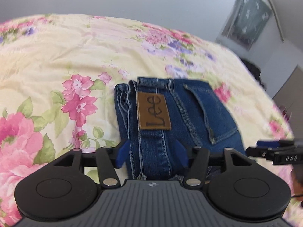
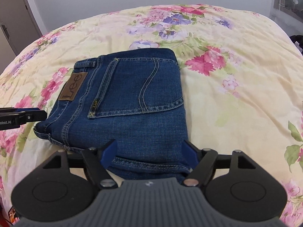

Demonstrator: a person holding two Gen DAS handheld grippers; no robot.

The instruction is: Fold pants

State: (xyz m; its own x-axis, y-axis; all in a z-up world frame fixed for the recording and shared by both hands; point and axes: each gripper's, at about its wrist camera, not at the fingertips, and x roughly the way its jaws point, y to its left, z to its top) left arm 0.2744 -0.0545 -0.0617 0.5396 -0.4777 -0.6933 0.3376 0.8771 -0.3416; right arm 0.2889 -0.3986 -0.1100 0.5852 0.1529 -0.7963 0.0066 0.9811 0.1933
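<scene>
Pants [image 2: 128,102], blue denim, lie folded in a compact stack on the bed [image 2: 236,94] with its flowered cover. The left claw [image 1: 151,154] and the right claw [image 2: 149,154] both hang over the near edge, jaws spread wide, gripping nothing.

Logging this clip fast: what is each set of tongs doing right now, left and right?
Left tongs: open, holding nothing, above the folded jeans.
Right tongs: open wide, holding nothing, above the near edge of the jeans.

folded jeans [image 2: 128,102], floral bedspread [image 2: 236,94], open tool [image 2: 149,157]
</scene>
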